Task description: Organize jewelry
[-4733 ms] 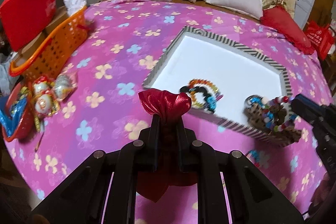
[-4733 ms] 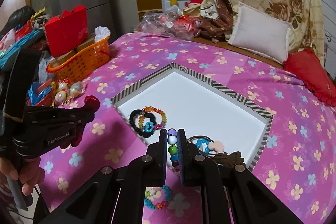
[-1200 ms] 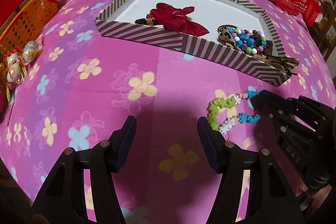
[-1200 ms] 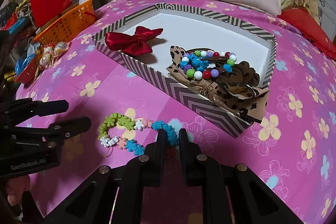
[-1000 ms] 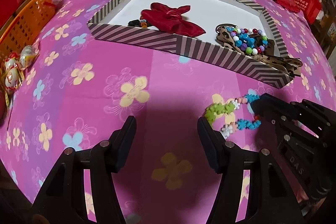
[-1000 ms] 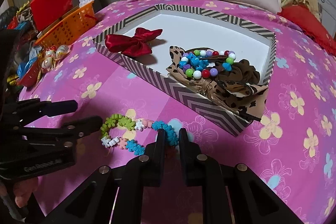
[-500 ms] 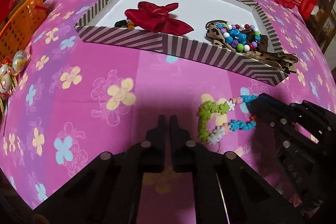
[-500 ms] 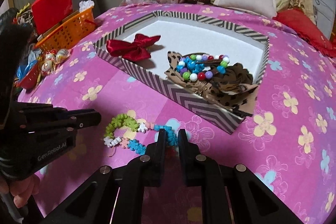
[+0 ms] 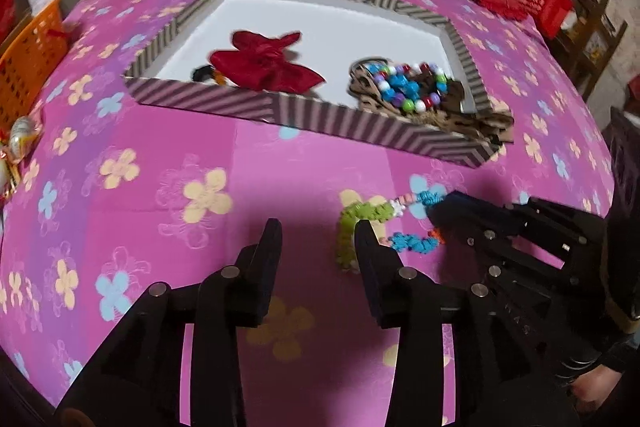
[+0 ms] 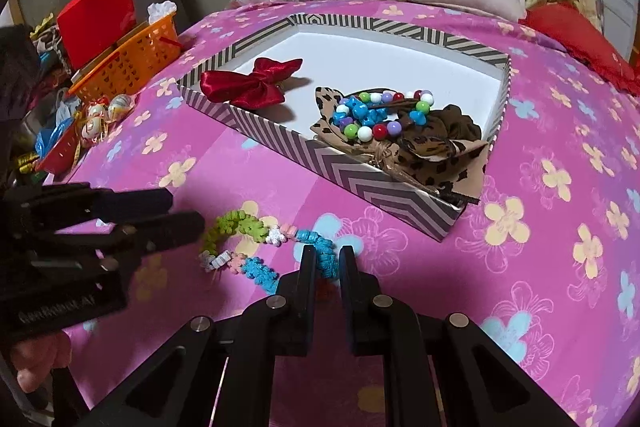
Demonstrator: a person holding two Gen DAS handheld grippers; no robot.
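Pink flowered bedspread (image 10: 560, 107) carries a striped tray (image 10: 360, 171) holding a red bow (image 10: 252, 83), bead bracelet (image 10: 380, 115) and leopard scrunchie (image 10: 436, 143). Knotted flower bracelet (image 10: 256, 231) lies on the spread just in front of the tray. Right gripper (image 10: 325, 259) pinches its blue end, fingers nearly closed. Left gripper (image 9: 316, 239) is spread open, empty, one finger beside the green section.

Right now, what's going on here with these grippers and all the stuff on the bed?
A person is sorting jewelry into a striped tray on a pink floral bedspread. The right gripper is shut on the blue end of a knotted bracelet lying on the spread just outside the tray. The left gripper is open beside the bracelet's green end. Already in the tray: a red bow, a beaded bracelet and a leopard-print scrunchie.
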